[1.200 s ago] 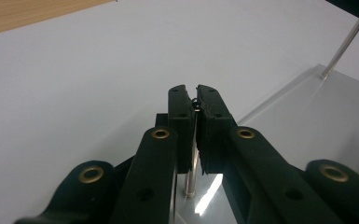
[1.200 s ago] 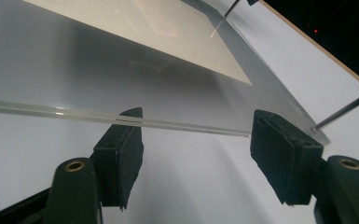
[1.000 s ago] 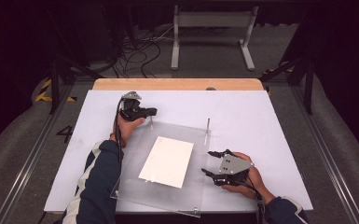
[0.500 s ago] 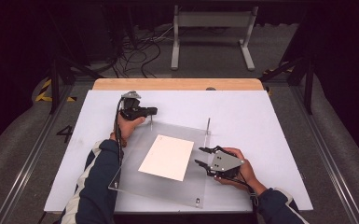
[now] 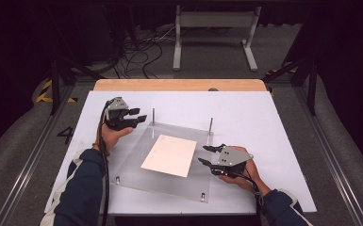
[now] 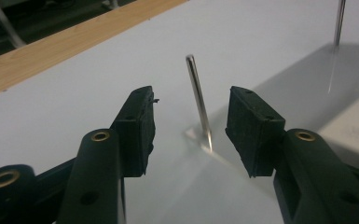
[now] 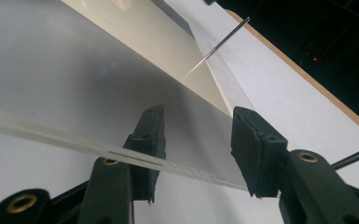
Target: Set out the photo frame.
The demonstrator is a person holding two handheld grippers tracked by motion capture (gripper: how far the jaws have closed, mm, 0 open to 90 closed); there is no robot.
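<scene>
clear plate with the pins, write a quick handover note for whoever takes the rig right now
Left claw: jaws have just been opening and now stand apart, holding nothing, at the far left pin, which stands beyond the gap.
Right claw: jaws apart, astride the near right edge of the clear plate, not seen pressing on it.
Things: white sheet lies flat mid-plate; four short pins stand at the corners.
Done: left pin let go.
Left: probably gripping and shifting the plate; that is a guess.

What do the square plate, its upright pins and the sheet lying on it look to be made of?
Plate: clear plastic, probably acrylic; the white table shows through.
Pins: polished metal, likely steel, with bright glints.
Sheet: matte off-white paper or thin card, flat and opaque.
</scene>
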